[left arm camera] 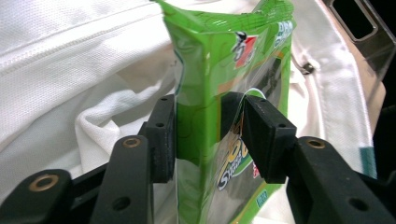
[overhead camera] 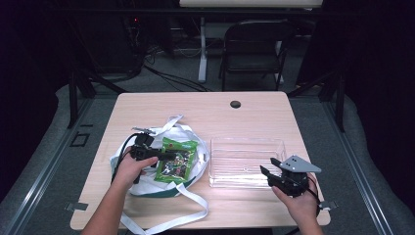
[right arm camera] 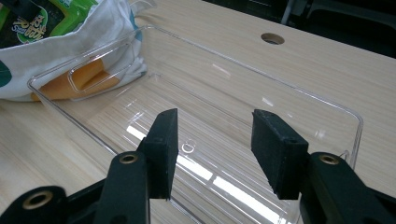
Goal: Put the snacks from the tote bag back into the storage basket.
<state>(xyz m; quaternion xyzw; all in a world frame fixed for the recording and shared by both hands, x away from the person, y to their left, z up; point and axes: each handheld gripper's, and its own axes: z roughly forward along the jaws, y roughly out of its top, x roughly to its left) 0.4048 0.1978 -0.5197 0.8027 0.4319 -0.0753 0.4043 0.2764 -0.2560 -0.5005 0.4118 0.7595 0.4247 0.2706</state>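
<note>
**Snack packet between the left jaws, over the white bag**

Snack packet (left arm camera: pixel 224 93), green with a clear window, stands on edge between the two black jaws of the left gripper (left arm camera: pixel 210 135). Left jaw pad lies flat against one face of the packet. Right jaw pad sits at the other face, over the printed window; contact on that side looks made, though the glossy film makes the exact touch line hard to read. Jaws are drawn in on the packet, with only its thickness between them. Packet top rises well past the jaw tips; its lower edge runs down between the jaw arms.

Behind and to both sides of the jaws: folds of the white bag (left arm camera: pixel 70 70). In the high view the packet (overhead camera: pixel 178 159) lies over the bag (overhead camera: pixel 147 183), jaw tips at its near-left edge, the person's left hand (overhead camera: pixel 131 169) around the gripper body.

Right gripper (right arm camera: pixel 215 140): jaws spread wide, nothing between them. Past the jaw tips lies the clear plastic tray (right arm camera: pixel 355 126), bare inside, its near rim just below the tips. In the high view this gripper (overhead camera: pixel 274 174) sits at the tray's (overhead camera: pixel 215 182) right near corner, held in the right hand (overhead camera: pixel 303 205). Tray stands just beside the bag on the wooden table (overhead camera: pixel 254 117).
</note>
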